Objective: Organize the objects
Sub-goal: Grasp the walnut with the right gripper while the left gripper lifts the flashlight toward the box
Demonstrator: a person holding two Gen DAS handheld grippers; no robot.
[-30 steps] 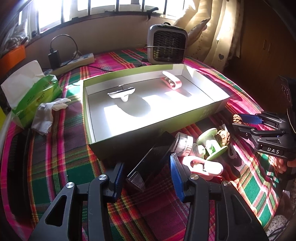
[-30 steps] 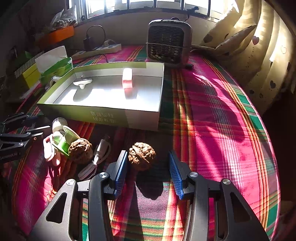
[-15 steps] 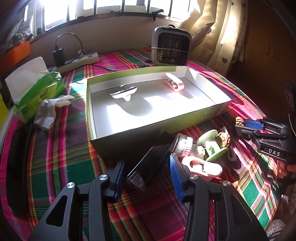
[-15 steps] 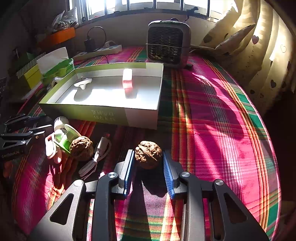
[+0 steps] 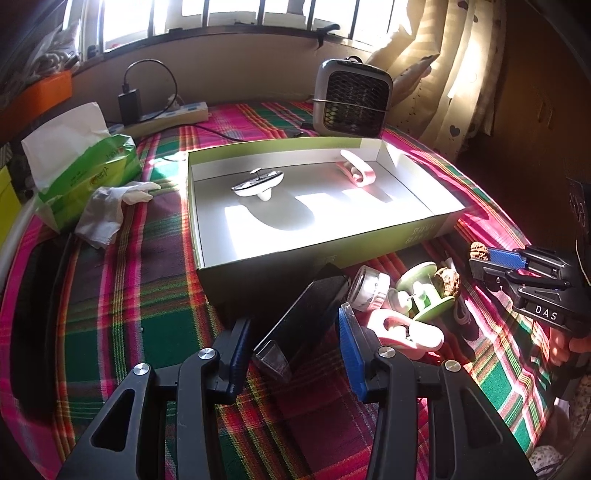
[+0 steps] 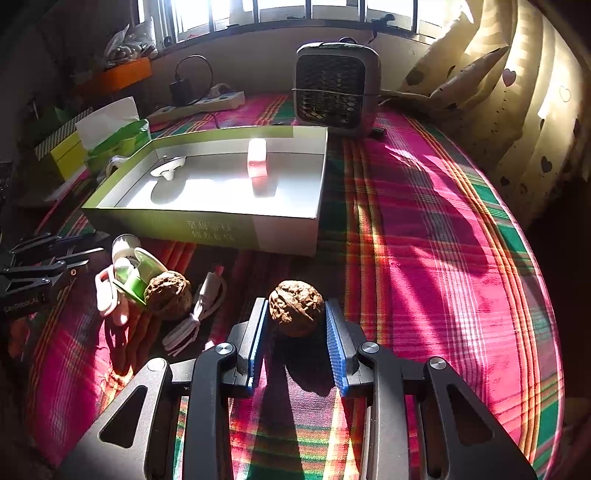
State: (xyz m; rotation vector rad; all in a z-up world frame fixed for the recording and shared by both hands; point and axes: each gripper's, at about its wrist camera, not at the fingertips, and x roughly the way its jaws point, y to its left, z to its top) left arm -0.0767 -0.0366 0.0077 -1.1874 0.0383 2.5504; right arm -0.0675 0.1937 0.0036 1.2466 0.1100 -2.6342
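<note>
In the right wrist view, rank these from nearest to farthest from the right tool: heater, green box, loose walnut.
From the right tool:
1. Loose walnut, left, beside the green spool.
2. Green box, ahead-left.
3. Heater, far back by the window.

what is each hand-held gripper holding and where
The right hand-held gripper has just closed on a walnut, pads on its two sides. The left hand-held gripper straddles a black case, pads apart from it.

It was a home, likely a bedroom: a plaid cloth point(image 6: 424, 221) covered the surface below a barred window point(image 5: 221, 18), with heart-print curtains point(image 6: 524, 110), a small heater point(image 5: 352, 98), a tissue pack point(image 5: 85, 173) and a power strip point(image 5: 173, 114).
</note>
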